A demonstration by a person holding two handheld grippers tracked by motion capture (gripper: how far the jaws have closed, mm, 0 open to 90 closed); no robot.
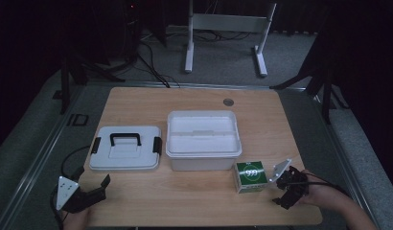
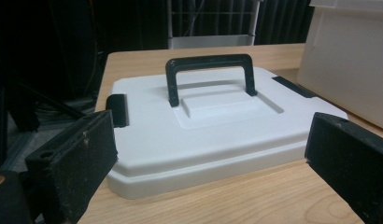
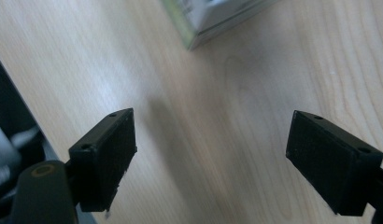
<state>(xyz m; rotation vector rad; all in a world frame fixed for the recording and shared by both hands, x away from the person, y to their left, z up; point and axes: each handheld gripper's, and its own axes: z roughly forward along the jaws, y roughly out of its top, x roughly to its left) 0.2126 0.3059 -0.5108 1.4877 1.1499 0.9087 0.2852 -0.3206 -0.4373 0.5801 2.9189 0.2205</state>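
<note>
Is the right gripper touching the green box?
Apart. The right gripper view shows bare table between the open right gripper and the green box.

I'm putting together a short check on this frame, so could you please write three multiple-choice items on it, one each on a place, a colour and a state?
1. Where does the green box stand?
A. inside the open bin
B. on the table, near the bin's front right corner
C. on the lid

2. What colour is the lid's handle?
A. black
B. red
C. white

3. How does the left tool stand?
A. shut on the handle
B. shut on nothing
C. open, holding nothing

Key: 1 B, the box sits on the wood beside the bin. 2 A, the handle is dark against the white lid. 3 C, its jaws stand wide apart before the lid.
</note>
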